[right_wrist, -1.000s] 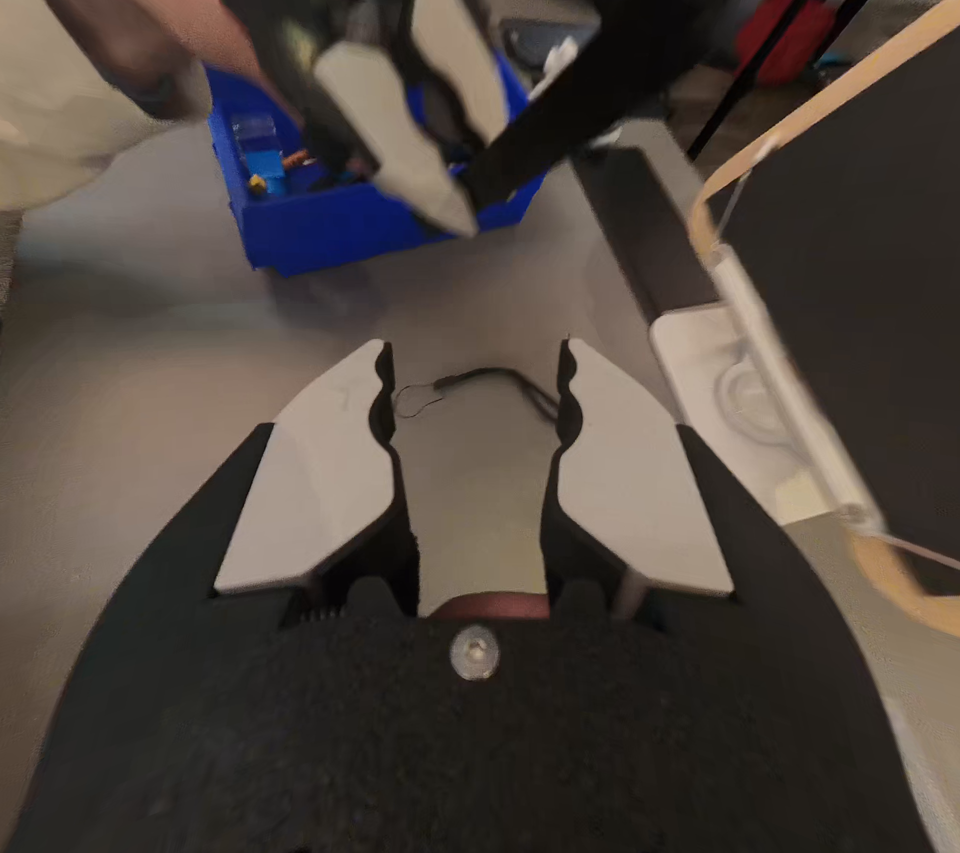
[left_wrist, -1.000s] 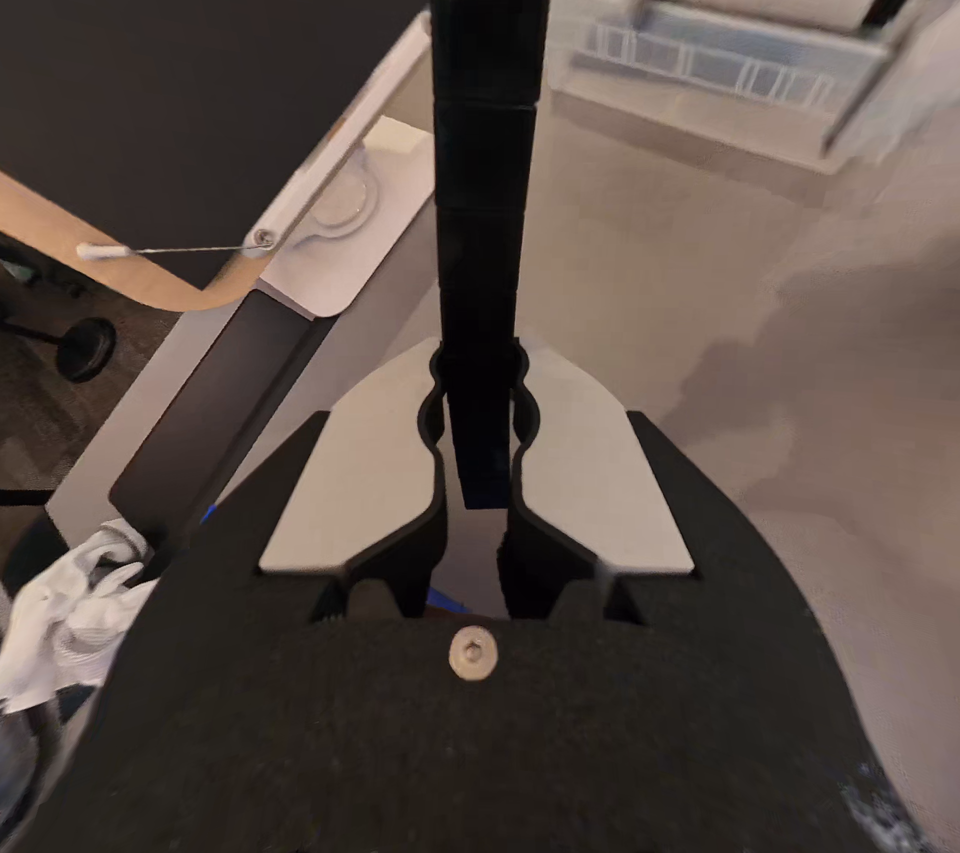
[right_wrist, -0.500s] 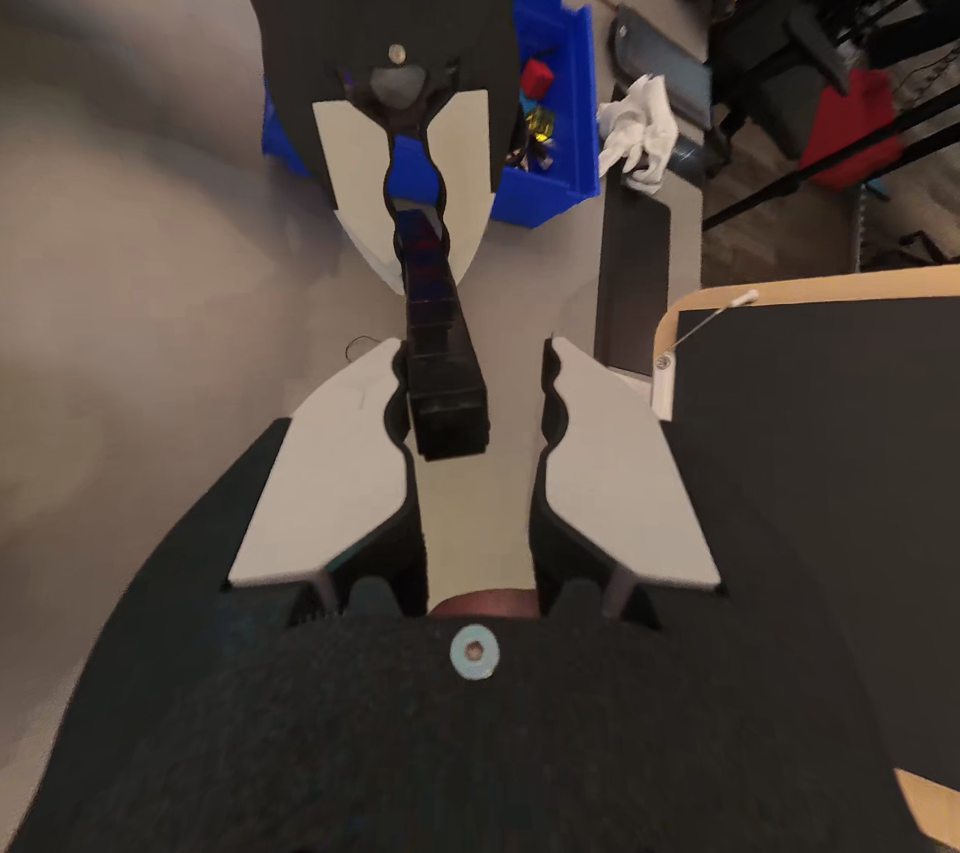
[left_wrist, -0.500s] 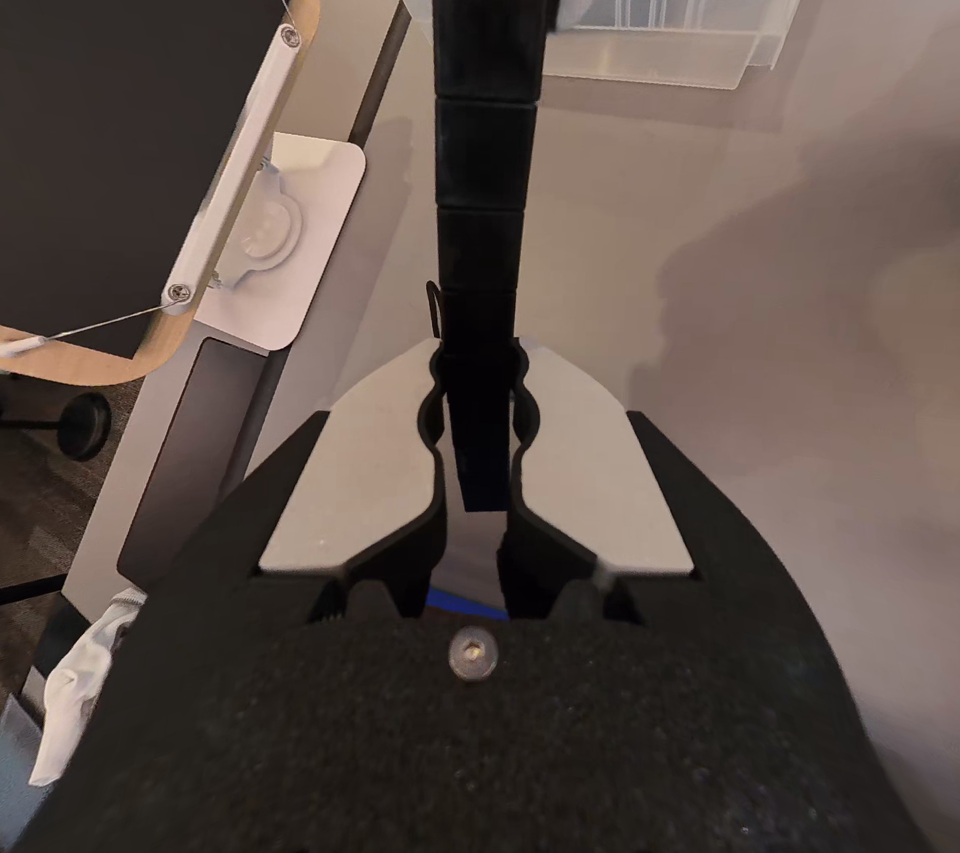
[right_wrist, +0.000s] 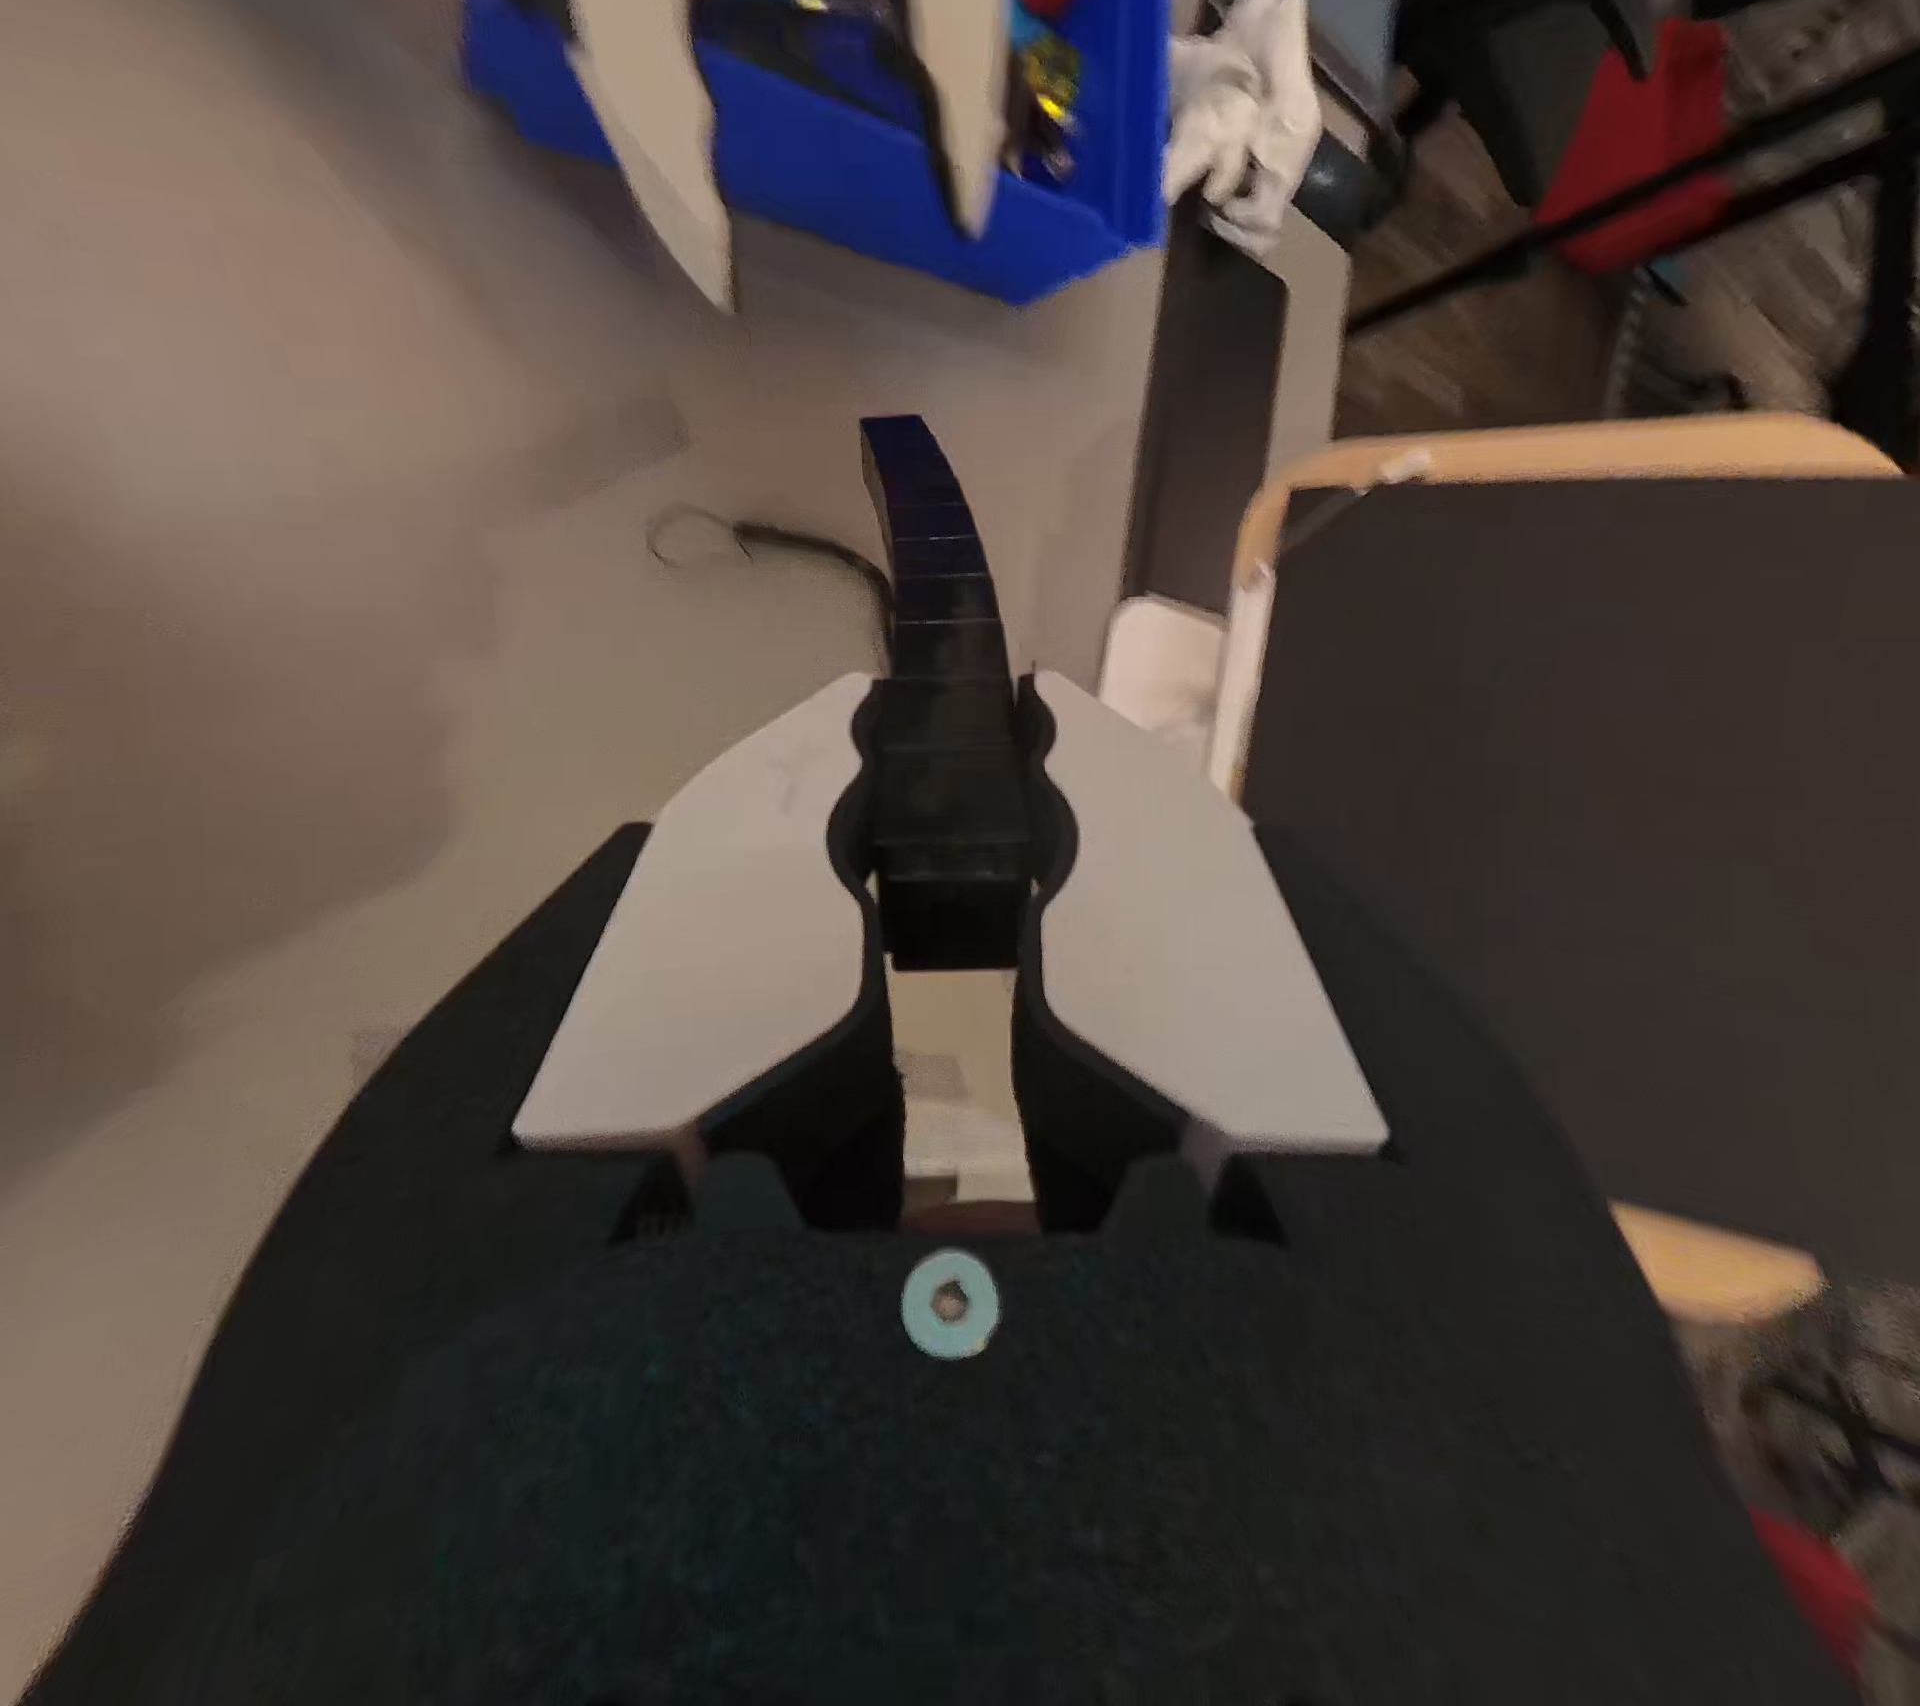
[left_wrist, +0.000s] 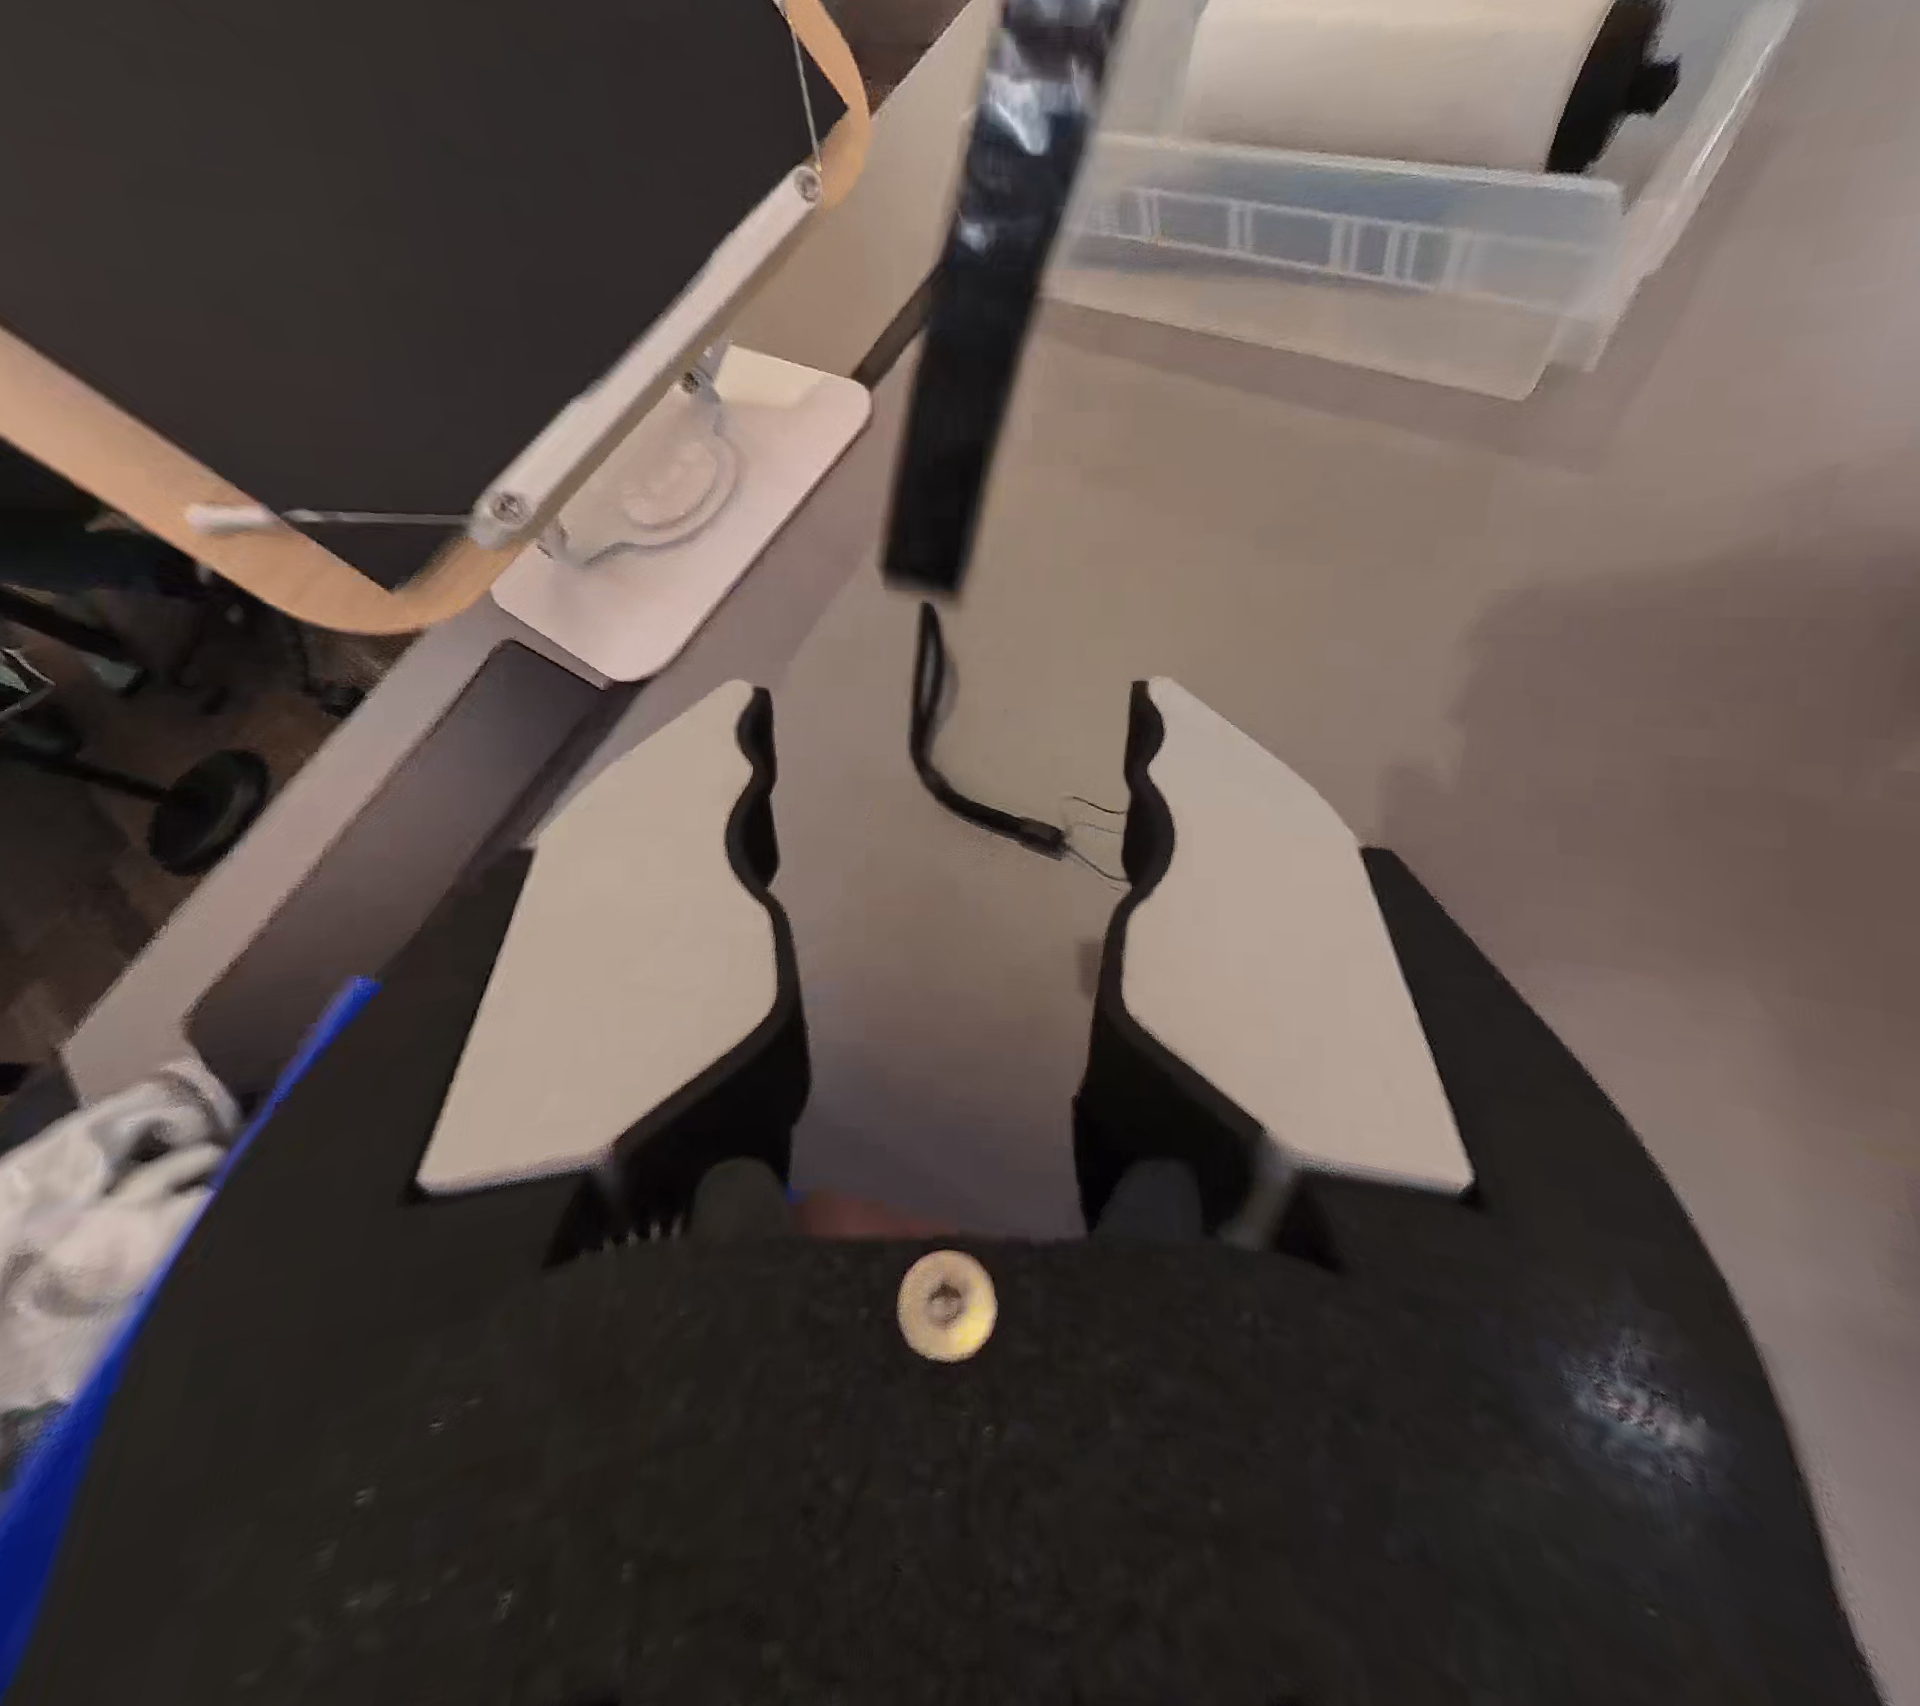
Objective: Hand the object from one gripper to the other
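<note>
Bar (right_wrist: 940,669), black, long, segmented, slightly curving, sitting clamped at its near end in right gripper (right_wrist: 948,726); left gripper (left_wrist: 948,700) spread wide, gripping nothing, bar hanging above table (left_wrist: 1299,617).

**Grey desk, cluttered edges**

A pale grey tabletop (left_wrist: 1299,617) carries a clear plastic bin (left_wrist: 1351,243), a blue bin (right_wrist: 894,150) and a wood-rimmed dark panel (right_wrist: 1558,773). Beyond lie dark wood flooring (right_wrist: 1455,347) and a crumpled white cloth (right_wrist: 1247,87).
</note>
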`<control>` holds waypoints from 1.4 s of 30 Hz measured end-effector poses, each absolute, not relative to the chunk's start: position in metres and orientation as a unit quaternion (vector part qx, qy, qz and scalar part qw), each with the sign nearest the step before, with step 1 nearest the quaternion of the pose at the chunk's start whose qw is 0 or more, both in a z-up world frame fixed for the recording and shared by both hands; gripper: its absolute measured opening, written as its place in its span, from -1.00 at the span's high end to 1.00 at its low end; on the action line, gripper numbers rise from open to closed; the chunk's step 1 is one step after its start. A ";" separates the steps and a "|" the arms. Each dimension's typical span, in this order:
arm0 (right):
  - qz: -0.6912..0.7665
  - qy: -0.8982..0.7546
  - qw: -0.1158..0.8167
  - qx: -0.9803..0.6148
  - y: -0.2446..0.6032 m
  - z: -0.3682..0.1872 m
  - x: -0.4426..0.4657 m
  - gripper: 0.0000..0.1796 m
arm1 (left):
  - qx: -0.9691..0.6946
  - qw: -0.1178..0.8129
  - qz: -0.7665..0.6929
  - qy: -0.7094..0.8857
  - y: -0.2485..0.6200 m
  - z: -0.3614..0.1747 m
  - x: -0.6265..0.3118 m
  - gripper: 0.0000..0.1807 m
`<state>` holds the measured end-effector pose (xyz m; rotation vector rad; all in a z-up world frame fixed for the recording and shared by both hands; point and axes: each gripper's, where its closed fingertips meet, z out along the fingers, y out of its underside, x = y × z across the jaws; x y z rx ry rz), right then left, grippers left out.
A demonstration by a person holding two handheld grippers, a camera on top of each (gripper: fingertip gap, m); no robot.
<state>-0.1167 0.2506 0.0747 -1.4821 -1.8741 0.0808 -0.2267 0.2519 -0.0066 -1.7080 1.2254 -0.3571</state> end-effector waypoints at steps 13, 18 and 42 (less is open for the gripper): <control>-0.290 -0.500 0.433 -0.692 0.262 0.033 0.126 0.74 | -0.749 0.495 -0.343 0.278 0.106 -0.073 -0.244 0.45; -0.300 -0.466 0.451 -0.700 0.270 -0.051 0.118 0.74 | -0.742 0.520 -0.381 0.186 0.098 -0.072 -0.256 0.48; -0.099 -0.576 0.233 -0.777 0.276 -0.180 0.089 0.24 | -0.757 0.490 -0.365 0.232 0.093 -0.093 -0.249 0.49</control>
